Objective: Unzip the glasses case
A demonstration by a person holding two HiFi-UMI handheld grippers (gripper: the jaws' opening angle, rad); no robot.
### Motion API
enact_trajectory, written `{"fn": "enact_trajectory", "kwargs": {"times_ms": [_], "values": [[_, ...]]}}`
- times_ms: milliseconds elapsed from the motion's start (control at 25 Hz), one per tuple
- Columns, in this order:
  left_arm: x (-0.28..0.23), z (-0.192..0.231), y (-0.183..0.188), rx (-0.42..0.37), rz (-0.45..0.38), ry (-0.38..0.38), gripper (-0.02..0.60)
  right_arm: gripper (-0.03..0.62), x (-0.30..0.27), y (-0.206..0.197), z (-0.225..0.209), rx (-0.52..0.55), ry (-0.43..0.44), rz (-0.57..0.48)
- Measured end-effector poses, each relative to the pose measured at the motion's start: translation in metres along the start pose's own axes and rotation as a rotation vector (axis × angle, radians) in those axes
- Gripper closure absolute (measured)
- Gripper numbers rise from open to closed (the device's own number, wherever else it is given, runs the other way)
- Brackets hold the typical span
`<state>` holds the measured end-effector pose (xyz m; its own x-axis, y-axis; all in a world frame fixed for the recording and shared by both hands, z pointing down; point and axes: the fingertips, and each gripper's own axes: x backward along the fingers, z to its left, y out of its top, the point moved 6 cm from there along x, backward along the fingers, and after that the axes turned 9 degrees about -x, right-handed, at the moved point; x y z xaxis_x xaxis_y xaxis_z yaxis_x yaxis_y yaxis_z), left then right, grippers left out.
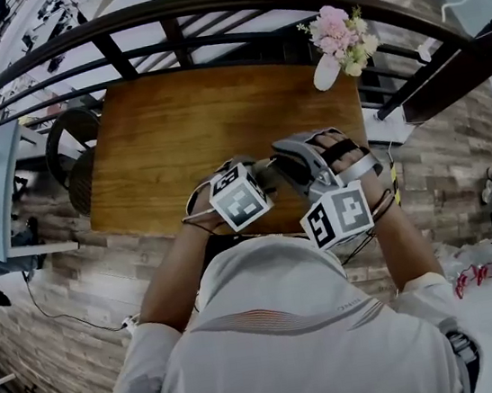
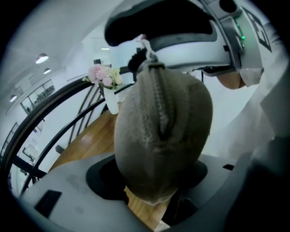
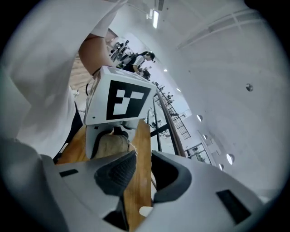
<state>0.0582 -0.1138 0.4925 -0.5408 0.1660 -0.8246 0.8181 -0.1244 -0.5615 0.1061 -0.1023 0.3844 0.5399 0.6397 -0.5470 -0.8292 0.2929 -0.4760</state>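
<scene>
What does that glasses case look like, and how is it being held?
The glasses case is a rounded grey-brown pouch, soft and felt-like by its look. A zipper runs down its middle; a dark slit shows part of it already open. It stands on end above the wooden table, its lower end clamped in the left gripper. The right gripper is open and holds nothing.

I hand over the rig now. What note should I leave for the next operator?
Left gripper: jaws shut on the grey-brown fabric glasses case, held above the wooden table.
Right gripper: jaws open, empty, near the case.
Done: the zip shows a dark gap along part of its length.
Left: finish the zip if part is closed; I cannot tell.
</scene>
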Motion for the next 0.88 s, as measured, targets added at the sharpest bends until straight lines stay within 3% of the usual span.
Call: {"fn": "enact_trajectory", "kwargs": {"times_ms": [160,280,440,640,760,880], "values": [[0.017,0.019,0.011,0.109,-0.172,0.091,0.293,0.447,0.01,-0.016,-0.023,-0.15,-0.097,-0.01],[0.036,0.033,0.018,0.139,-0.292,0.172,0.294,0.457,0.02,-0.03,-0.038,-0.258,-0.171,-0.02],[0.073,0.05,0.027,0.192,-0.512,0.312,0.293,0.477,0.038,-0.04,-0.058,-0.476,-0.305,-0.123],[0.13,0.06,0.033,0.267,-0.773,0.52,0.293,0.499,0.052,-0.044,-0.074,-0.552,-0.448,-0.192],[0.157,0.058,0.024,0.313,-0.851,0.679,0.293,0.543,0.057,-0.051,-0.077,-0.634,-0.514,-0.206],[0.173,0.054,0.013,0.332,-0.864,0.798,0.293,0.543,0.059,-0.066,-0.076,-0.83,-0.524,-0.231]]}}
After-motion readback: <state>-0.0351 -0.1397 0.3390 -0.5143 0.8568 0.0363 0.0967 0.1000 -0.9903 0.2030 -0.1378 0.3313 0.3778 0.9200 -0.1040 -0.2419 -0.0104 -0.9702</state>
